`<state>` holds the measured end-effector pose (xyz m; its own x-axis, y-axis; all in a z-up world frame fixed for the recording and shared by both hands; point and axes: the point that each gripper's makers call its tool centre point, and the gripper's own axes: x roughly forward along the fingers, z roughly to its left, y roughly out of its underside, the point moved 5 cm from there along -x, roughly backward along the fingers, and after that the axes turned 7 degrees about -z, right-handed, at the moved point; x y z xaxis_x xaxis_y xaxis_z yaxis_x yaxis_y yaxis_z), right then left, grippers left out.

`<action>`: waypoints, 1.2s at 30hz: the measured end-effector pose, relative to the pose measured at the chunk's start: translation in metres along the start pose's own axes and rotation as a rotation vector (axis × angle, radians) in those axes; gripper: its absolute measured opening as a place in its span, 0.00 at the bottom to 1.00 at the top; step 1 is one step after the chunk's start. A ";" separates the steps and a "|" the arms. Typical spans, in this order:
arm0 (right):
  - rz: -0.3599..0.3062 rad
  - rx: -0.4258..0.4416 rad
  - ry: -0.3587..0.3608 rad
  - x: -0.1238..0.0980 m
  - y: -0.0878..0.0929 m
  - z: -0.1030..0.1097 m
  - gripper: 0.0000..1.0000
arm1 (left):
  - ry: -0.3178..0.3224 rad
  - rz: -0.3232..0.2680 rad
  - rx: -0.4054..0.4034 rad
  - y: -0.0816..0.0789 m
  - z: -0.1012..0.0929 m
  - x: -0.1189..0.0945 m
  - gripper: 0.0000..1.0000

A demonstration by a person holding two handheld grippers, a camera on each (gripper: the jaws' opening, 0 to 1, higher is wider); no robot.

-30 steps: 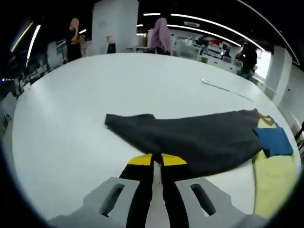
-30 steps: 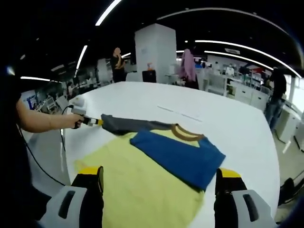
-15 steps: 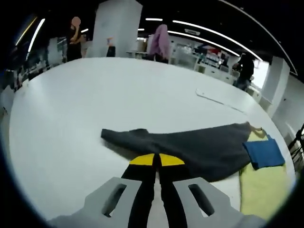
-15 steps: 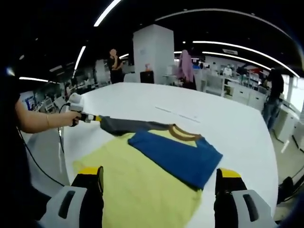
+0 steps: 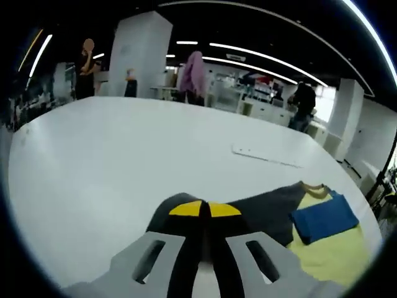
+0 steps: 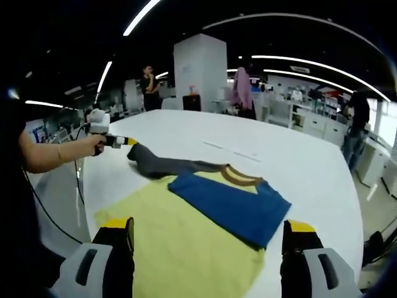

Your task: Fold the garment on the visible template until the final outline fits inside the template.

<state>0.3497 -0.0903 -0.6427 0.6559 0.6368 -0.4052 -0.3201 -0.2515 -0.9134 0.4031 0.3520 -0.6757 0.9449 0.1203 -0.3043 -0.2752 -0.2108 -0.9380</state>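
Your right gripper point(image 6: 208, 239) hangs with its jaws spread wide and nothing between them, the yellow body of the garment point(image 6: 186, 230) lying flat on the white table point(image 6: 310, 167) directly ahead of the yellow-capped tips. Just beyond, the blue sleeve point(image 6: 232, 202) lies folded across the yellow panel, with the brown collar point(image 6: 239, 176) past it and the grey sleeve point(image 6: 167, 166) running off to the far left of that claw. There your left gripper point(image 6: 121, 141), held in your hand point(image 6: 96, 144), has the end of the grey sleeve lifted off the table. From the left gripper's own view, your left gripper's point(image 5: 205, 209) two yellow tips press together, clamped on the dark grey sleeve point(image 5: 263, 211), which spreads out beyond and to the right of the jaws. Further right of that claw lie the blue sleeve point(image 5: 322, 218) and the yellow body point(image 5: 322, 257). Ahead on the tabletop point(image 5: 111, 155) rests a thin white strip point(image 5: 263, 155). In the background stand a white pillar point(image 5: 136, 56) and several people point(image 5: 192, 74).
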 end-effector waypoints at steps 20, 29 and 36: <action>0.010 0.035 0.007 -0.013 0.010 0.004 0.99 | 0.140 -0.071 0.034 -0.034 -0.058 0.011 0.00; 0.007 0.041 0.020 -0.018 0.013 -0.002 0.99 | 0.209 -0.087 0.016 -0.041 -0.090 0.020 0.00; 0.016 0.051 0.027 -0.019 0.019 -0.004 0.99 | 0.258 -0.094 0.013 -0.046 -0.119 0.026 0.00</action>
<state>0.3335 -0.1102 -0.6525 0.6686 0.6129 -0.4211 -0.3642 -0.2238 -0.9040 0.4611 0.2496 -0.6212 0.9799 -0.1124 -0.1647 -0.1845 -0.1974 -0.9628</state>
